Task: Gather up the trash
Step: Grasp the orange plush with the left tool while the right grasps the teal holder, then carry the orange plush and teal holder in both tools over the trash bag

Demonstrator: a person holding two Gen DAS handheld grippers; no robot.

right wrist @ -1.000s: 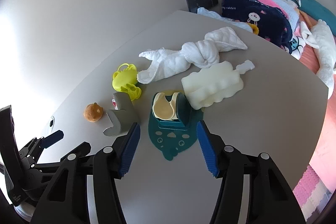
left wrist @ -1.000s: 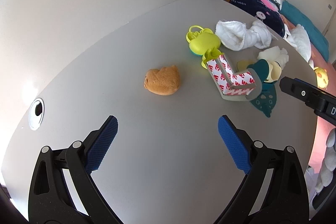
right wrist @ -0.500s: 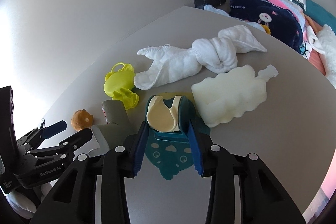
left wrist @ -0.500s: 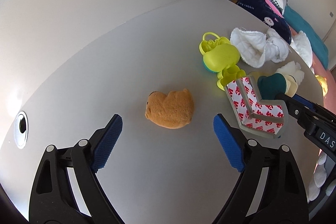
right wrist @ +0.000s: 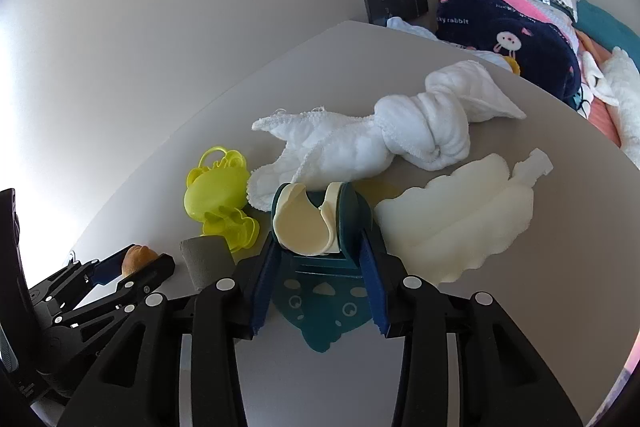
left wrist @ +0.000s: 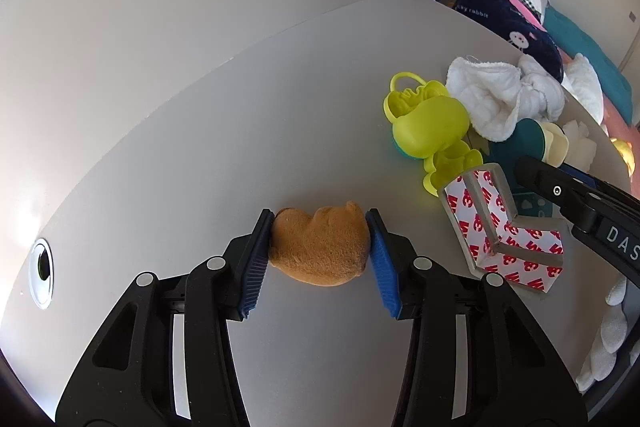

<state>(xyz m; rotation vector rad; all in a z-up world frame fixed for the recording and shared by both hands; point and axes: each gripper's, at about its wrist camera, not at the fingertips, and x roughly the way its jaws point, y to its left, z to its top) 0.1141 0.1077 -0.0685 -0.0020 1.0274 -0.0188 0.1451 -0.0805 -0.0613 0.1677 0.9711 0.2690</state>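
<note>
A home bedroom; rabbit-print blanket [right wrist: 508, 39] (bedding beside) past grey desk [left wrist: 240, 115]

From the right wrist view, the small orange-brown plush toy [right wrist: 136, 255] is mostly hidden behind the left gripper [right wrist: 138, 261]. The grey L-shaped foam corner guard [right wrist: 206, 255] disappears behind the right gripper [right wrist: 318, 259].

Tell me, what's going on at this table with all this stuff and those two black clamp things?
A person is clearing clutter off a grey table with a hand-held tool in each hand. The left tool is closed on a small orange plush toy, which looks to be resting on the tabletop. The right tool is closed around a dark teal holder with a cream piece in it. A yellow-green plastic toy, a knotted white towel and a cream foam piece lie untouched nearby.
</note>
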